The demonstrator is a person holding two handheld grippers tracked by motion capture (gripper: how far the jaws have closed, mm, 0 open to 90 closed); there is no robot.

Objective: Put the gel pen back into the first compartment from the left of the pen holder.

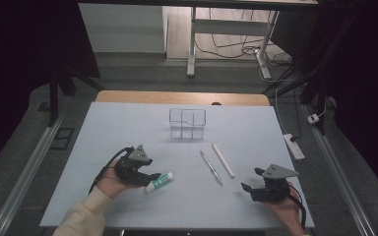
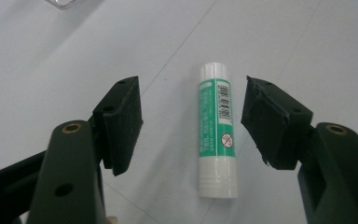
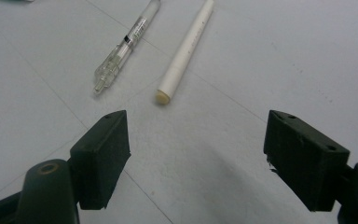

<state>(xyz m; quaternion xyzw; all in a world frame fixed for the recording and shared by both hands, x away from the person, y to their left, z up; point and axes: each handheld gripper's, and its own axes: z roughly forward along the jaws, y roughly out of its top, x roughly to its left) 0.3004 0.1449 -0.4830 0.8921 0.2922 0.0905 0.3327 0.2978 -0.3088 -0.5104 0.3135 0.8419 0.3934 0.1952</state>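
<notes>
Near edge, high view: right gripper (image 1: 257, 180) sits at lower right of the white table (image 1: 128, 123), held in the person's right hand (image 1: 288, 209), jaws spread wide w/ nothing between them. Its own view confirms: both black pads apart, bare table surface in the gap.

Left gripper (image 1: 150, 169) at lower left, held by the left hand (image 1: 109, 183), cream sleeve (image 1: 81, 219) behind it. Jaws released, not gripping. The glue stick (image 1: 159, 182) lies flat on the table right at the jaw tips. In the left gripper view the glue stick (image 2: 217, 130) lies between the two pads, closer to the one on that view's right, w/ a gap on both sides; no pad touches it. Green label w/ barcode faces up, white cap end toward the camera.

Mid table, approx centre-right: clear pen (image 1: 211, 168) and white stick (image 1: 223, 160) lie side by side, near but apart, both angled. Right gripper view shows them ahead of the jaws: clear pen (image 3: 127, 44) on the left, white stick (image 3: 185, 51) on the right.

Farther back, centre: clear divided organiser (image 1: 187, 123), upright, compartments look empty. Beyond the table: floor, desk legs (image 1: 193, 44), cables, power strip (image 1: 294, 146) at right.
</notes>
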